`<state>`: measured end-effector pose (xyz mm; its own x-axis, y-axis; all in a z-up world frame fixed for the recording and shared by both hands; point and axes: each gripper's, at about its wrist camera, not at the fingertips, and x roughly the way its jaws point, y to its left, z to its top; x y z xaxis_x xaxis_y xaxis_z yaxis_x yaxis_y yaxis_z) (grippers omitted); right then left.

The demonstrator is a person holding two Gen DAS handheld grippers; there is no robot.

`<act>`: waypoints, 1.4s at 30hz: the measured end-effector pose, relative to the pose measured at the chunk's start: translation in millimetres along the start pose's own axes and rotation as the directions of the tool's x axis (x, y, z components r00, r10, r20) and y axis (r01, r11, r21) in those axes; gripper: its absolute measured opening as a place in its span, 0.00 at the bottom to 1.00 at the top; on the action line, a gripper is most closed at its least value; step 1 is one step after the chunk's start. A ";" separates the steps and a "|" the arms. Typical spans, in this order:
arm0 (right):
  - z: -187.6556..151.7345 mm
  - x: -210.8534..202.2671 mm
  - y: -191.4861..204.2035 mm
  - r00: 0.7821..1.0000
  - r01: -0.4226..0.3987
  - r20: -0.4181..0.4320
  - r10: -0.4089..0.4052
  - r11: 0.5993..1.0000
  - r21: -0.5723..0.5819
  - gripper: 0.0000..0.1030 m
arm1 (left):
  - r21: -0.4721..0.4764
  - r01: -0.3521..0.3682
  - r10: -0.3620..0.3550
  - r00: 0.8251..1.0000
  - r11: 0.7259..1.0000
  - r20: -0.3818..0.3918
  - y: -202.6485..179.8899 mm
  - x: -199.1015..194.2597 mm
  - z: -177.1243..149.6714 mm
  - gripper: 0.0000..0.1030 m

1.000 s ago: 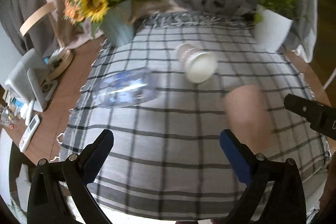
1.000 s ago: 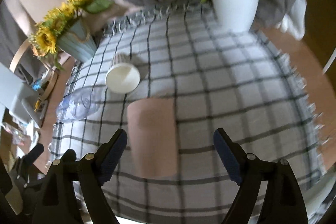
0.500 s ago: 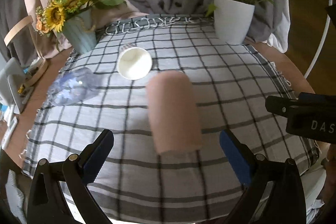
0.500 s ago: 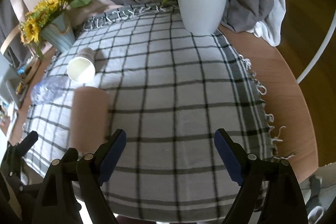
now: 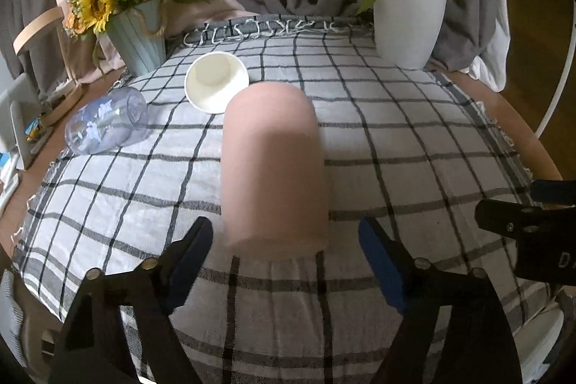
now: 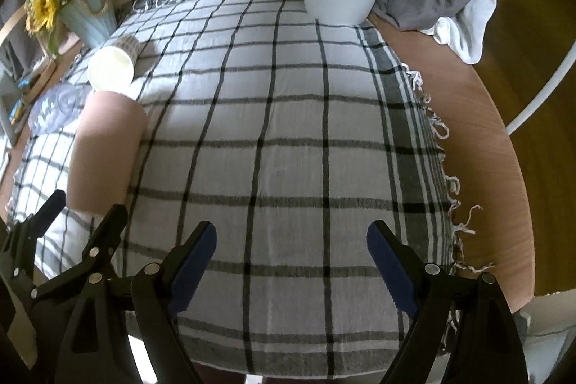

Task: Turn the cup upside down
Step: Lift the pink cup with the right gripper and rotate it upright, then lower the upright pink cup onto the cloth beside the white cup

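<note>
A pink cup stands upside down on the checked tablecloth, straight ahead of my open, empty left gripper and a little beyond its fingertips. It also shows at the left of the right wrist view. A white paper cup lies on its side behind it, mouth toward me, also seen in the right wrist view. A clear plastic cup lies on its side at the left. My right gripper is open and empty over the cloth, right of the pink cup.
A sunflower vase stands at the back left and a white plant pot at the back right. The cloth's fringed right edge meets bare wooden tabletop. A chair and clutter stand left of the table.
Both views have swung and shifted right: the pink cup now stands centred before my left gripper and at the far left of the right wrist view. Both grippers stay open.
</note>
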<state>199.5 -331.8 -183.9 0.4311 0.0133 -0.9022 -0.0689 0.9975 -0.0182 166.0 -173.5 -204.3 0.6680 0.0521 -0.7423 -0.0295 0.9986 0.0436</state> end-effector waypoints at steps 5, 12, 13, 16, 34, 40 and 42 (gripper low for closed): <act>-1.8 3.4 0.7 1.000 -0.002 -0.007 0.002 1.000 -0.010 0.83 | -0.011 -0.021 0.022 1.000 1.000 0.019 2.4 1.3 -0.8 0.68; -0.7 7.5 1.4 1.000 -0.022 -0.019 0.021 1.000 -0.008 0.83 | 0.001 -0.012 0.012 1.000 1.000 0.009 3.6 3.6 4.7 0.60; -0.6 6.8 2.2 1.000 -0.023 -0.017 0.023 1.000 -0.007 0.83 | 0.001 -0.010 0.010 1.000 1.000 0.007 4.0 2.7 5.7 0.60; 1.4 5.3 3.4 0.999 -0.033 -0.013 0.033 0.999 -0.005 0.83 | 0.008 -0.003 0.003 1.000 1.000 0.017 4.4 -3.2 11.0 0.60; 42.2 -17.2 2.8 0.988 -0.099 0.123 0.090 0.993 0.069 0.83 | 0.023 0.044 -0.046 0.995 0.999 0.083 11.5 -1.0 84.0 0.60; 54.1 -15.7 0.9 0.985 -0.116 0.142 0.102 0.988 0.099 0.83 | 0.009 0.061 -0.062 0.995 0.998 0.083 15.7 10.3 98.8 0.60; 57.5 -14.5 0.5 0.984 -0.124 0.144 0.108 0.987 0.104 0.83 | 0.013 0.064 -0.065 0.995 0.998 0.075 15.1 14.9 104.9 0.60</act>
<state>245.0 -327.5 -146.0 0.5459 0.1308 -0.8275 -0.0273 0.9900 0.1385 253.4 -158.3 -144.5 0.7222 -0.0136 -0.6916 0.0233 0.9997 0.0048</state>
